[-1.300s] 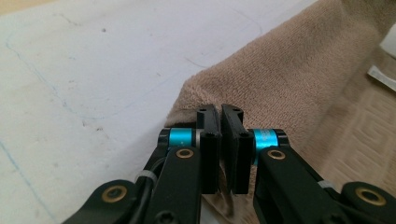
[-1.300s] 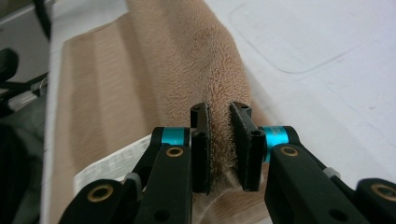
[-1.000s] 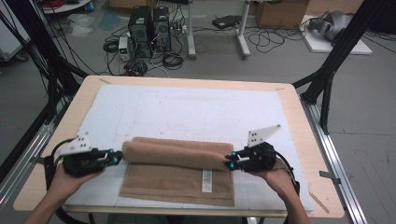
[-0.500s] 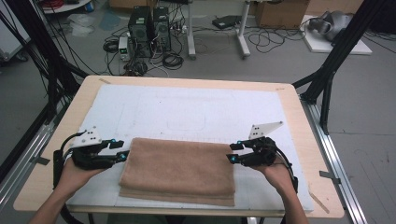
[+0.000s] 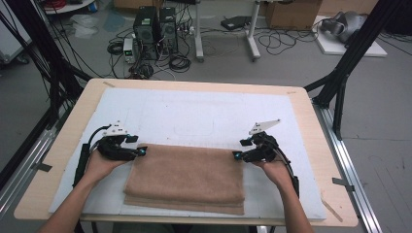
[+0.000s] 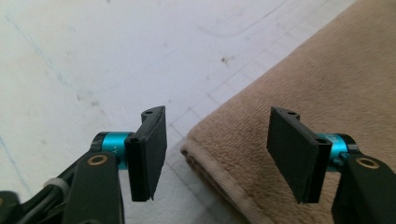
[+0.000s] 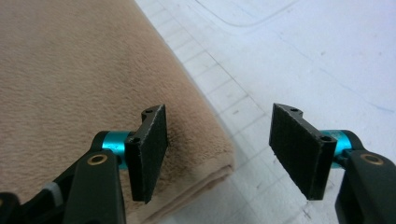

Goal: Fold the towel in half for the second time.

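A tan towel (image 5: pixel 187 177) lies folded in layers on the white mat, near the table's front edge. My left gripper (image 5: pixel 141 152) hovers at the towel's far left corner (image 6: pixel 205 135). Its jaws have just been opening and stand apart, with the corner below the gap and no pad pressing it. At the far right corner (image 7: pixel 219 154) my right gripper (image 5: pixel 236 155) is in the same state: jaws just opened wide, towel edge under them, nothing pinched. Both hands rest low beside the towel's short sides.
The white mat (image 5: pixel 204 114) covers most of the wooden table (image 5: pixel 311 121), bare beyond the towel. Black frame posts (image 5: pixel 345 73) stand at the table's right and left. Computers and cables (image 5: pixel 153 34) sit on the floor behind.
A second ago both grippers held the towel's rolled-over edge up; they carried it toward the far side, laid it flat, and opened off the corners.
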A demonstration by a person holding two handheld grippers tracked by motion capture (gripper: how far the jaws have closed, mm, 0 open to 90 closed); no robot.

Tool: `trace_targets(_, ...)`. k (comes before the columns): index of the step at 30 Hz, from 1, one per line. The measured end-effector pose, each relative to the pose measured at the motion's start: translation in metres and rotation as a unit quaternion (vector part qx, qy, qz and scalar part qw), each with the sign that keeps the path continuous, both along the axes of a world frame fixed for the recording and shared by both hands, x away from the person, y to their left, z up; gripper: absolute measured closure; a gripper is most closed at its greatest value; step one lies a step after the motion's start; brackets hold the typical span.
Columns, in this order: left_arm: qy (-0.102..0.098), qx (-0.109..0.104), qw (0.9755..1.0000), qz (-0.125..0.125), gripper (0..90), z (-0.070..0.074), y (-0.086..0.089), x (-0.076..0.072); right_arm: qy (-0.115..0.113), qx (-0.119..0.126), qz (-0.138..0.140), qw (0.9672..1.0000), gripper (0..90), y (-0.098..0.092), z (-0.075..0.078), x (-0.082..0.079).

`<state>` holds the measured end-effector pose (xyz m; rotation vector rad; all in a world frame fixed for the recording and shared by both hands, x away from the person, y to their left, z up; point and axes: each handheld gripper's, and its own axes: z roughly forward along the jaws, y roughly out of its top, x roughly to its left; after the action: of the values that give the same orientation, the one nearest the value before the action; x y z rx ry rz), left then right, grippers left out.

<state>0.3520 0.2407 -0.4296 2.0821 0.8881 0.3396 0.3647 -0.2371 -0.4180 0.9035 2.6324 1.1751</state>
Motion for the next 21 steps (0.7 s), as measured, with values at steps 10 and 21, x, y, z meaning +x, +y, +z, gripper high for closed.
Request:
trace_targets(10,0.037,-0.006,0.9993,-0.008,49.0,-0.011,-0.003,0.003,0.036,0.019,0.006,0.9992,52.5,0.001,-0.021,-0.001)
trace_targets(21,-0.002,-0.014,0.9998,0.014,77.6,0.004,-0.007,-0.002,0.010,0.004,0.024,0.9997,78.5,0.005,-0.005,-0.002)
